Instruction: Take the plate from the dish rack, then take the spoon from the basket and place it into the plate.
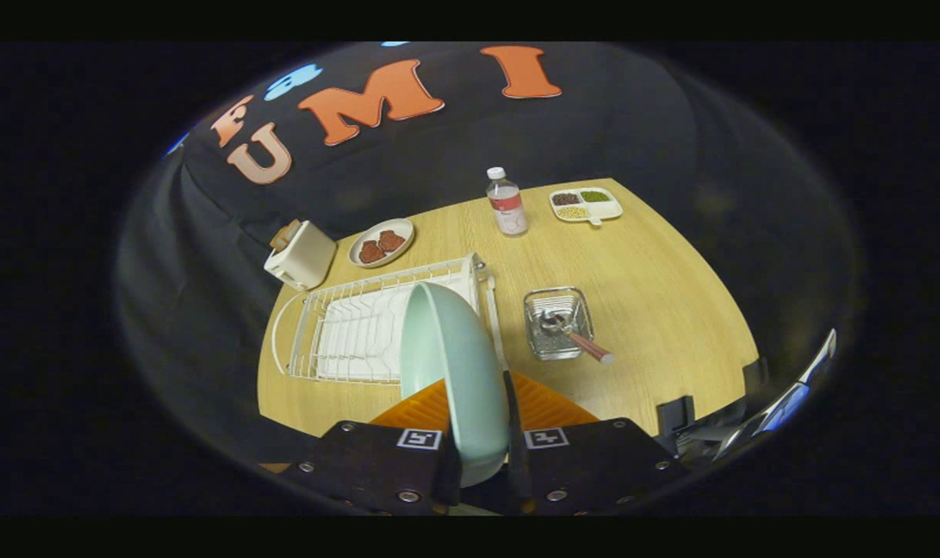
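Observation:
A pale green plate point(450, 364) stands on edge between my fingers, lifted above the table. My gripper point(481, 457) is shut on the plate's near rim, one finger on each face. Beyond the plate lies the white wire dish rack point(346, 333), its slots bare. Right of the plate a small wire basket point(559, 324) holds a metal spoon point(566, 329) with a reddish handle that sticks out over the basket's near edge.
An orange ribbed mat point(547, 407) lies on the wooden table just ahead of my fingers. Farther back stand a white toaster point(303, 254), a plate of brown food point(381, 242), a clear bottle point(507, 203) and a divided dish of beans point(586, 204).

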